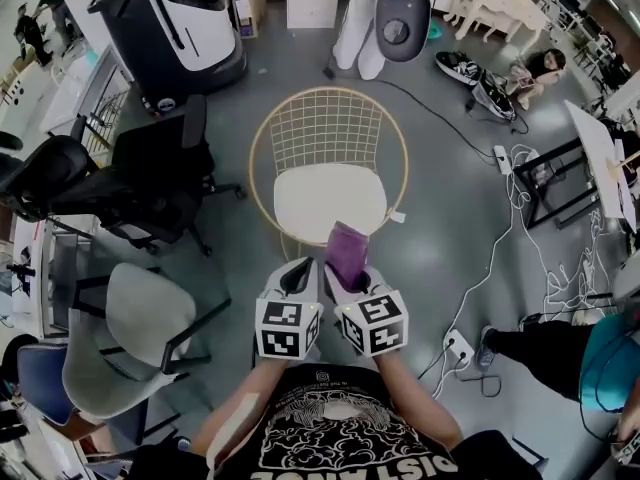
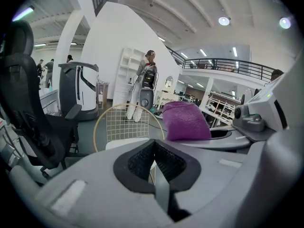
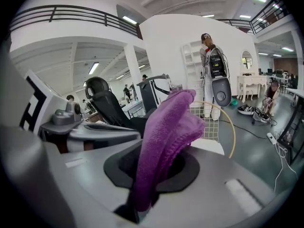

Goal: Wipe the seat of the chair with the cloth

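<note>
A round gold wire chair (image 1: 328,128) with a white seat cushion (image 1: 329,201) stands on the grey floor in front of me. My right gripper (image 1: 342,265) is shut on a purple cloth (image 1: 347,253), which sticks up out of its jaws just short of the cushion's near edge. In the right gripper view the cloth (image 3: 164,141) fills the middle and the chair (image 3: 219,127) shows behind it. My left gripper (image 1: 297,276) is shut with nothing in it, close beside the right one. The left gripper view shows the cloth (image 2: 185,121) to the right and the chair (image 2: 127,126) ahead.
A black office chair (image 1: 130,183) and a grey office chair (image 1: 125,333) stand to the left. A large dark machine (image 1: 170,28) is at the back left. Cables and a power strip (image 1: 458,348) lie on the floor to the right. A person (image 1: 560,353) sits at the right edge.
</note>
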